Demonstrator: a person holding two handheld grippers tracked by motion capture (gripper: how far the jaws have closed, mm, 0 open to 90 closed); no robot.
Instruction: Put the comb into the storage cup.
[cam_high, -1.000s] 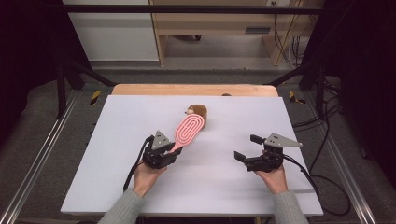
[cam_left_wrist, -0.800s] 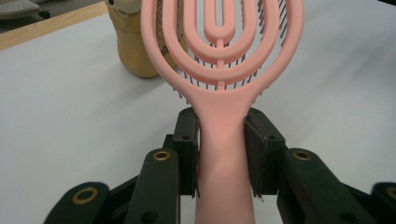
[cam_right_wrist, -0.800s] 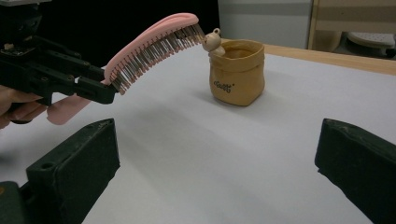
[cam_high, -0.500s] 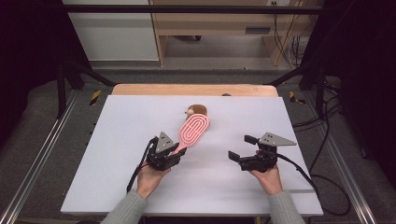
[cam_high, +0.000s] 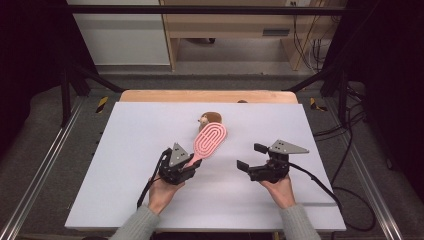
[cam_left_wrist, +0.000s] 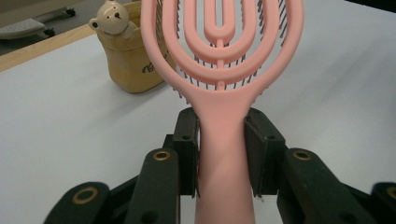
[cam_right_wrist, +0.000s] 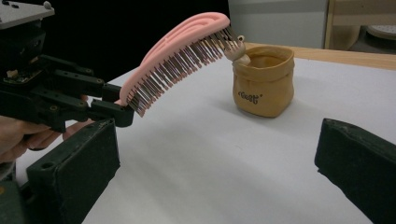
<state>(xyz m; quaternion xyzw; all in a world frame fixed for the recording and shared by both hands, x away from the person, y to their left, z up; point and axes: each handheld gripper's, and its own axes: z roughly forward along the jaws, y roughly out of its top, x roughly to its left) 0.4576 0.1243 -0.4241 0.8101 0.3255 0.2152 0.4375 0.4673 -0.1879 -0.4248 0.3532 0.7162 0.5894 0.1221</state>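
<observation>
A pink hairbrush (cam_high: 210, 139), bristles down, rides clamped by its handle in the left gripper (cam_high: 192, 161) above the pale table (cam_high: 125, 150), its looped head reaching a yellow bear-trimmed pot (cam_right_wrist: 263, 86), perhaps touching it, while the right gripper (cam_high: 251, 157) hovers wide open, bare tabletop around both.

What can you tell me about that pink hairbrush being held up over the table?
The pink hairbrush looks like smooth plastic: an oval head of nested open loops on a plain flat handle, with dark bristles underneath. The left tongs clamp the handle from both sides. It is off the white table, tilted upward, bristles facing down, its tip near a small tan cup with a bear figure on the rim. Whether the tip touches the bear is unclear.
</observation>
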